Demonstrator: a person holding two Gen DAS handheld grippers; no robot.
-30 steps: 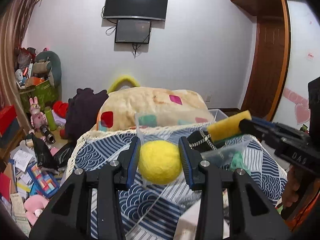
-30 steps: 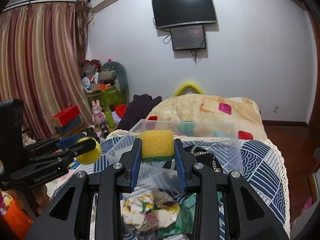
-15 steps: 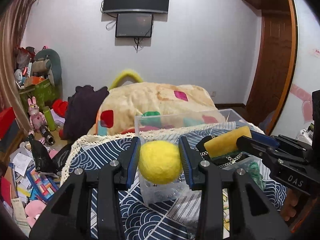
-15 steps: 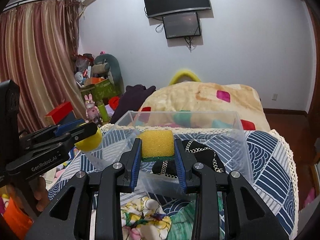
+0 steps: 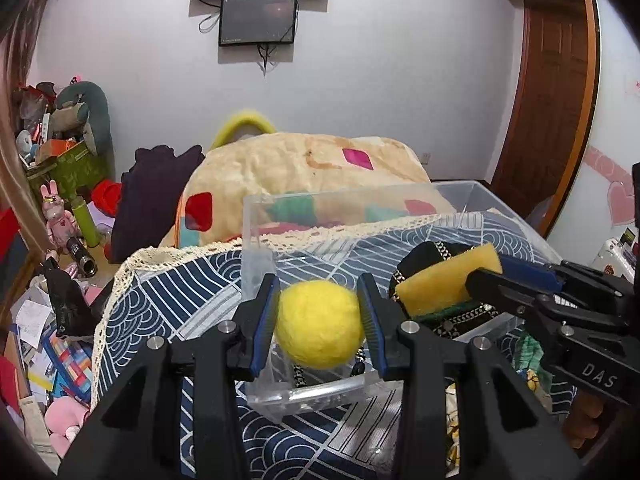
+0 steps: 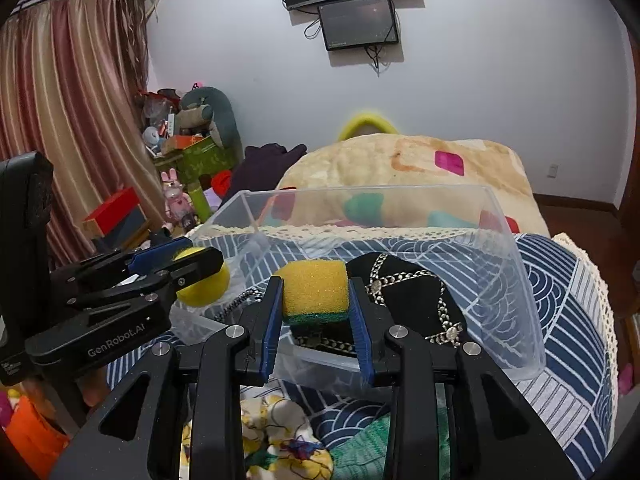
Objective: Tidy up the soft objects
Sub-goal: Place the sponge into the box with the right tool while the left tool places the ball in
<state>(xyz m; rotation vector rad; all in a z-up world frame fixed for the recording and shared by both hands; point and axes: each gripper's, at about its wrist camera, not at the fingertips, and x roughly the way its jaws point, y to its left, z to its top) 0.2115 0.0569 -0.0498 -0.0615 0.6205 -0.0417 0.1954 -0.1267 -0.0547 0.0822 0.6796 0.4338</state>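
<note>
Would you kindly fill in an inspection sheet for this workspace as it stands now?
Surface: blue wave-pattern cloth with a lace edge.
Job's things: yellow felt ball, yellow-green sponge, clear plastic bin holding a black chain-trimmed fabric item.
Clutter: floral cloth in front of the bin.
Grippers: left tongs shut on the ball; right tongs shut on the sponge, both at the bin.
Cables: wires hang below the wall screen.
Surroundings: patterned blanket, curtain, toy pile, wooden door.
</note>
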